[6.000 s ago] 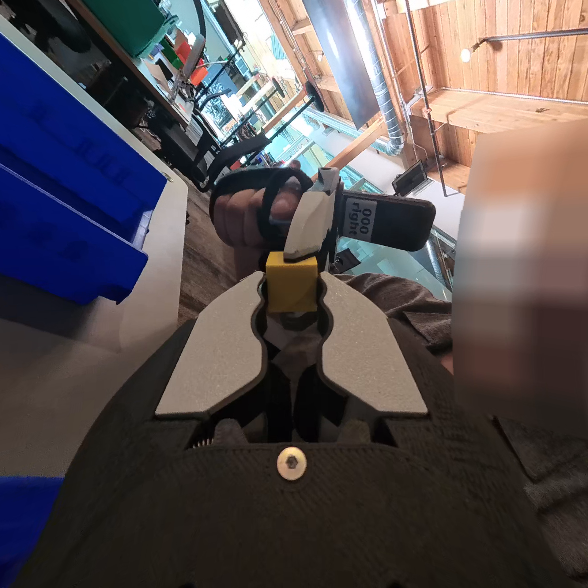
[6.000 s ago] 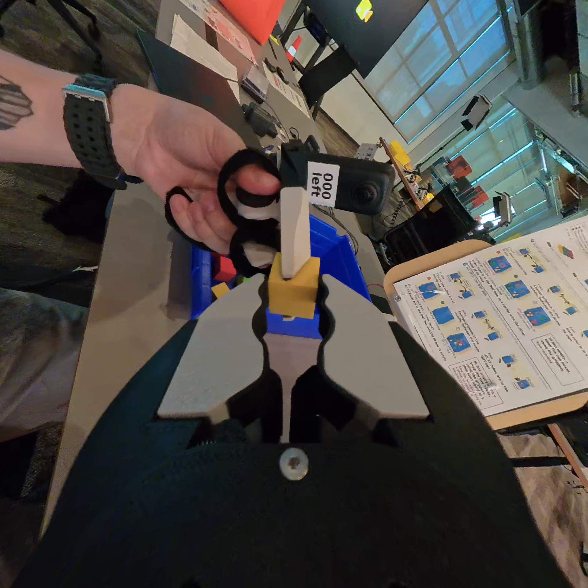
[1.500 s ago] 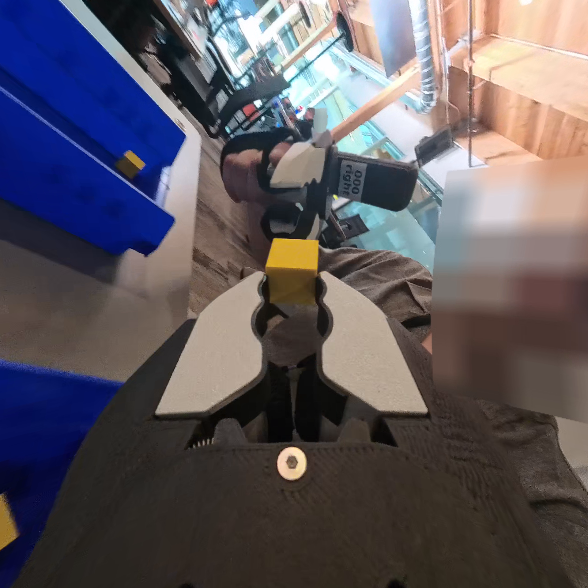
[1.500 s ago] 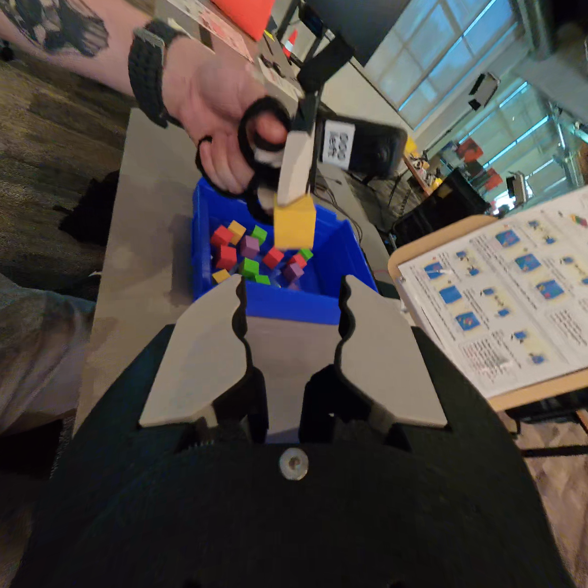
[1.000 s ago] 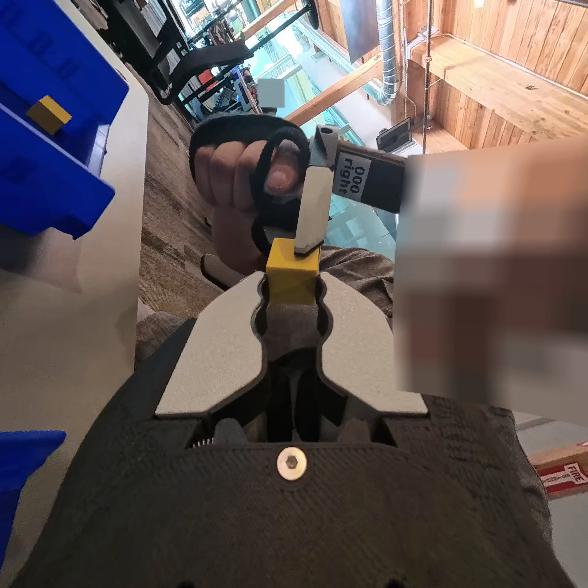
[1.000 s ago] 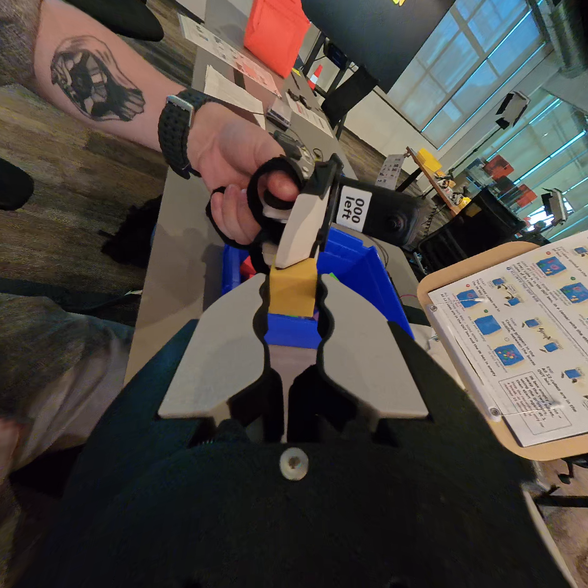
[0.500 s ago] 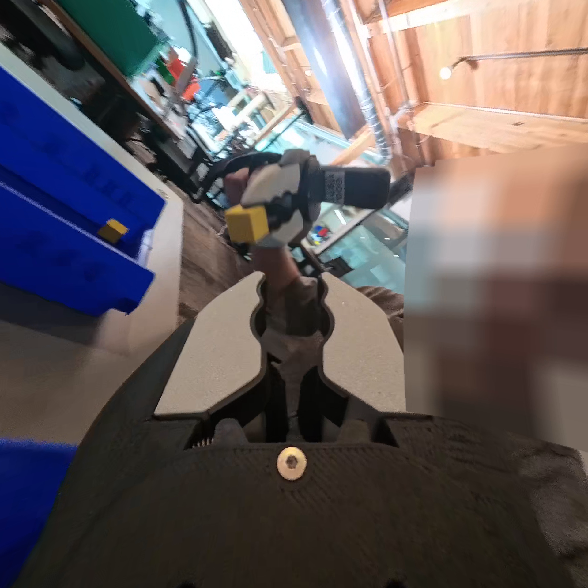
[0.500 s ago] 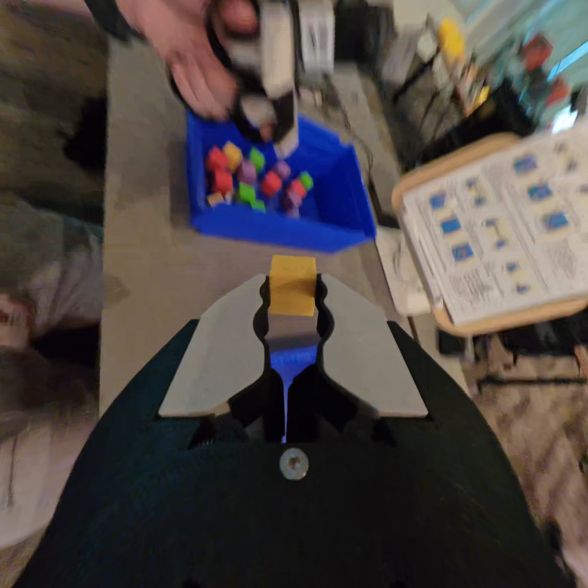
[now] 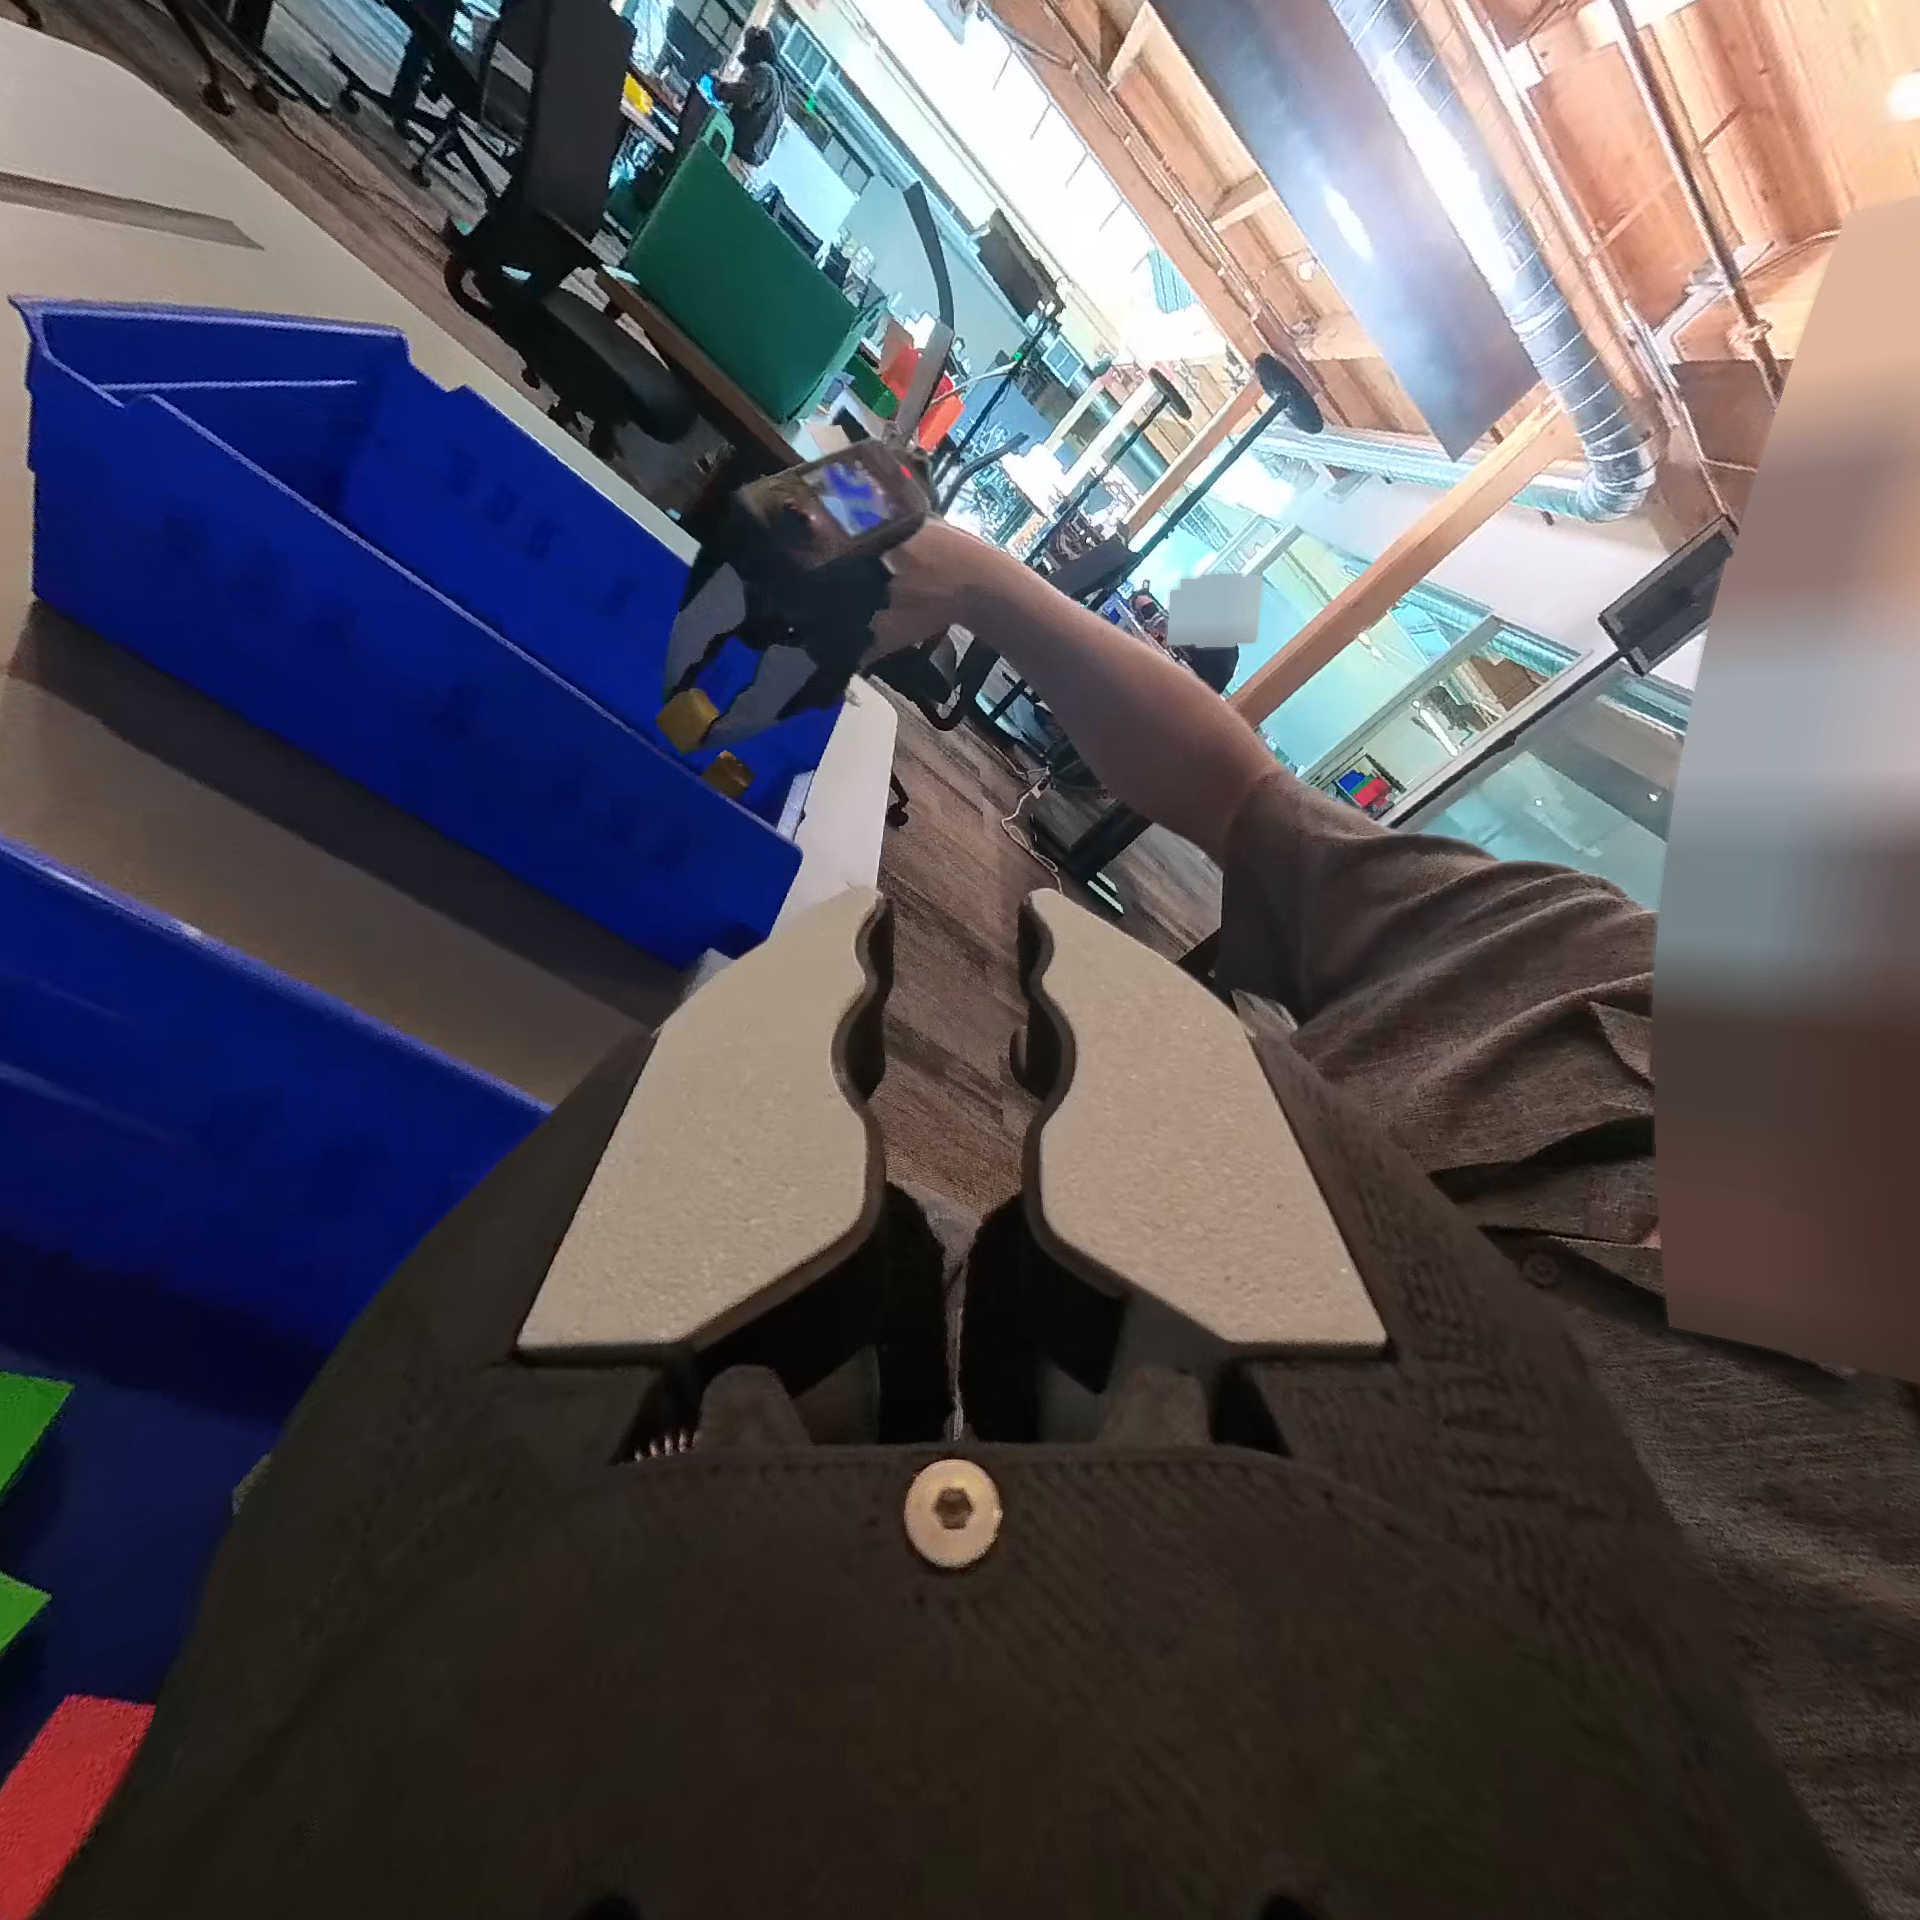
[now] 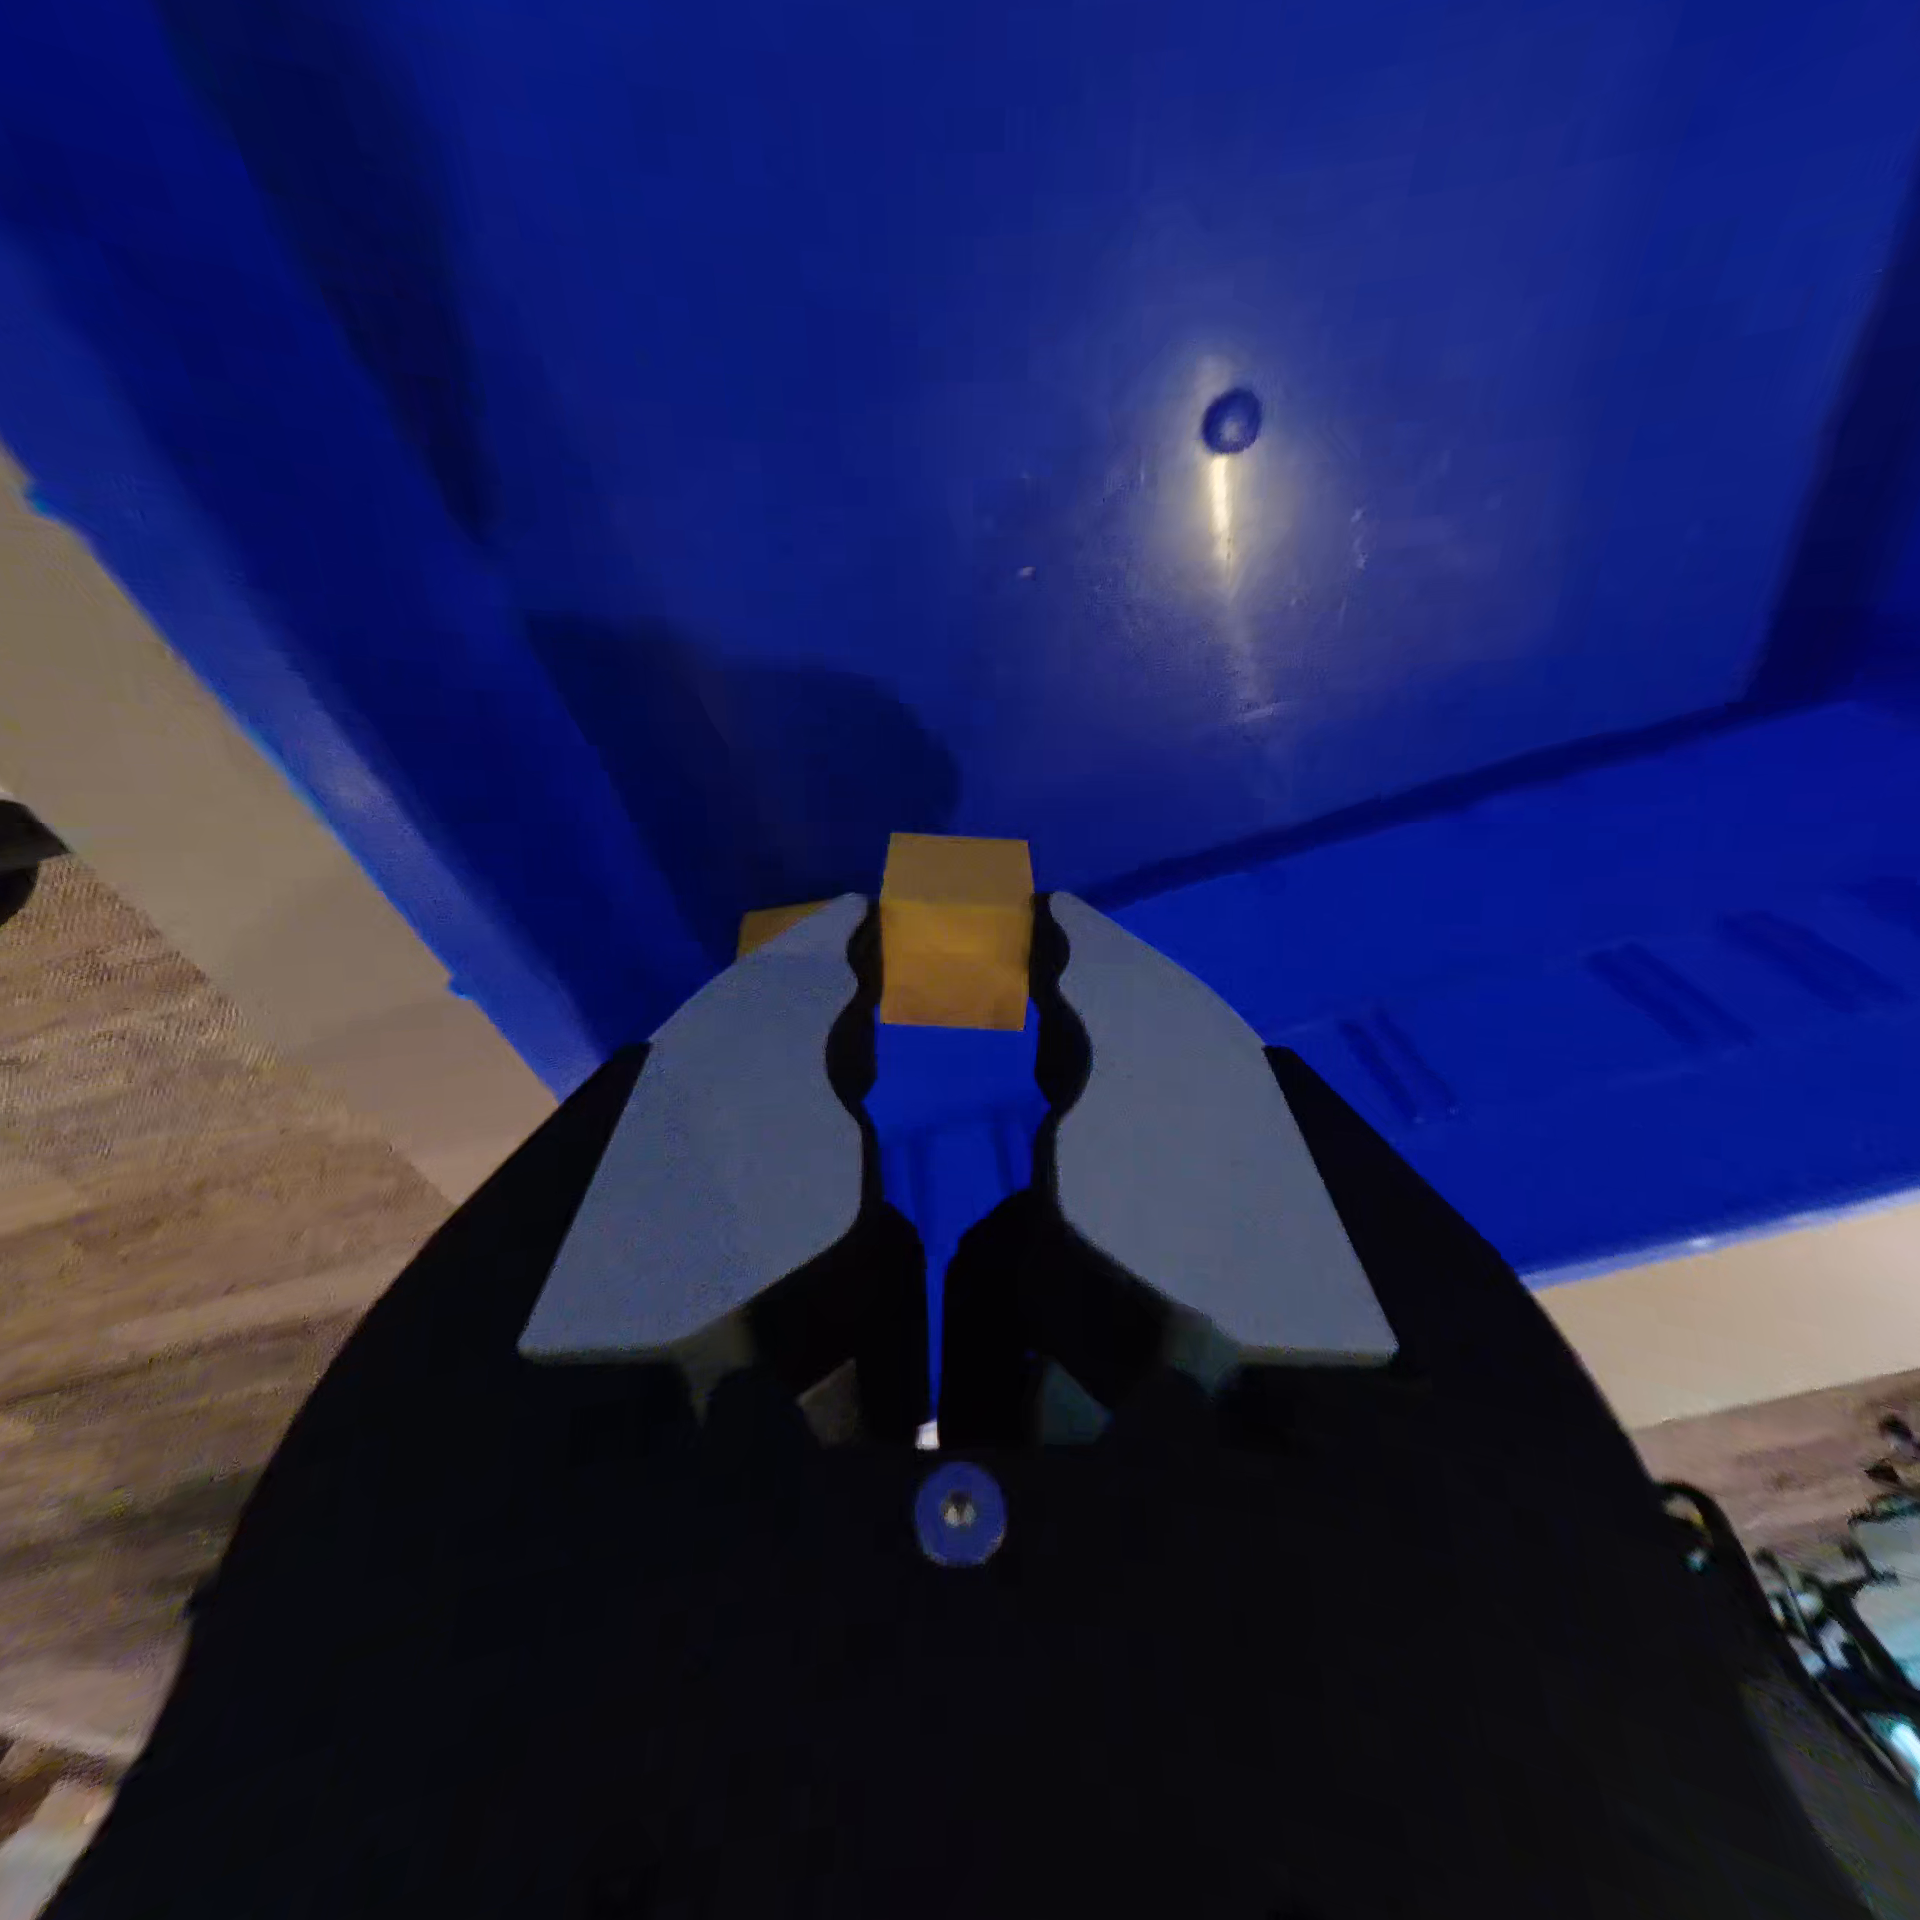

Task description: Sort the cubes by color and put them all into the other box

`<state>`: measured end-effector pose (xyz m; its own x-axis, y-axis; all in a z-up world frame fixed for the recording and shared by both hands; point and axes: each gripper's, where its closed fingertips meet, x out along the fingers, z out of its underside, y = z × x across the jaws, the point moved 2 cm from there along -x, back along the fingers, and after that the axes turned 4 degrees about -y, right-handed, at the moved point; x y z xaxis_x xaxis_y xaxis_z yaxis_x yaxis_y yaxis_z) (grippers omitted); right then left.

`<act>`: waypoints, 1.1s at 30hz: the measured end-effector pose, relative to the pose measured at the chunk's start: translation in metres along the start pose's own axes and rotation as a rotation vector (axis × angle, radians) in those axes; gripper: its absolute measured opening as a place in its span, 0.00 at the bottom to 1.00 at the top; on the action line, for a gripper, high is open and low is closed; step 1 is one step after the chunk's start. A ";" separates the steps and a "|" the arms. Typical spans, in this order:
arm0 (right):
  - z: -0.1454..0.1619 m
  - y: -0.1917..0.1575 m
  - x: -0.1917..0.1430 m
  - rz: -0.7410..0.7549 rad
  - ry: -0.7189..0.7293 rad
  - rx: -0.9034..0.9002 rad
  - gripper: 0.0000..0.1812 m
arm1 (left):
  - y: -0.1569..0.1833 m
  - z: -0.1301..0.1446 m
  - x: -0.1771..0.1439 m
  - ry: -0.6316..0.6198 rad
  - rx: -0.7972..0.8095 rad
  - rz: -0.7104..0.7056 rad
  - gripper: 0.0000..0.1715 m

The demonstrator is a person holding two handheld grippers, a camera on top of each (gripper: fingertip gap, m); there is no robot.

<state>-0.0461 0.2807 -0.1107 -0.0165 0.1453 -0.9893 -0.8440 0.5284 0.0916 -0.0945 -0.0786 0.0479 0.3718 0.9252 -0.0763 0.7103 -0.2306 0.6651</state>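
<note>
- Two tools are showing: the right tool [image 10: 956,925] is pinching a yellow cube [image 10: 954,940] between its fingertips, inside the far blue bin [image 10: 1247,416], low over the bin floor near a corner.
- Left tool [image 9: 954,935] is hanging with its fingers parted by a narrow gap and nothing between them, pointing past the desk [image 9: 260,883] edge towards the wooden floor.
- A second yellow cube [image 10: 774,925] is lying just beside the right tool's left finger, partly hidden behind it; contact between the two cannot be told.
- In the left wrist view the right tool is appearing farther off at the bin's near end, with the held cube at its tips and the second cube just below.
- Risk, as judged: the cube is sitting at the very tips only, so a tilt or knock against the bin wall could be twisting it out of the pinch.
- Risk: the left finger could be nudging or trapping the neighbouring cube, since it is lying so close.
- Risk: a nearer blue bin [image 9: 156,1091], holding green and red pieces, is lying just beside the left tool, which could be clipping its rim if swung that way.
</note>
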 end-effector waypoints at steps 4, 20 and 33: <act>0.005 0.001 0.015 -0.028 -0.084 -0.028 0.15 | 0.003 0.000 -0.004 -0.007 0.016 -0.006 0.13; 0.017 -0.003 0.020 -0.147 -0.258 0.028 0.19 | 0.000 0.000 -0.021 -0.029 0.057 -0.089 0.14; -0.032 -0.013 -0.059 0.102 0.168 -0.004 0.16 | -0.099 0.078 -0.023 -0.707 0.086 -0.782 0.25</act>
<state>-0.0515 0.2390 -0.0568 -0.1911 0.0558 -0.9800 -0.8353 0.5150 0.1922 -0.1270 -0.1006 -0.0746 0.0367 0.4457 -0.8945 0.9322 0.3072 0.1912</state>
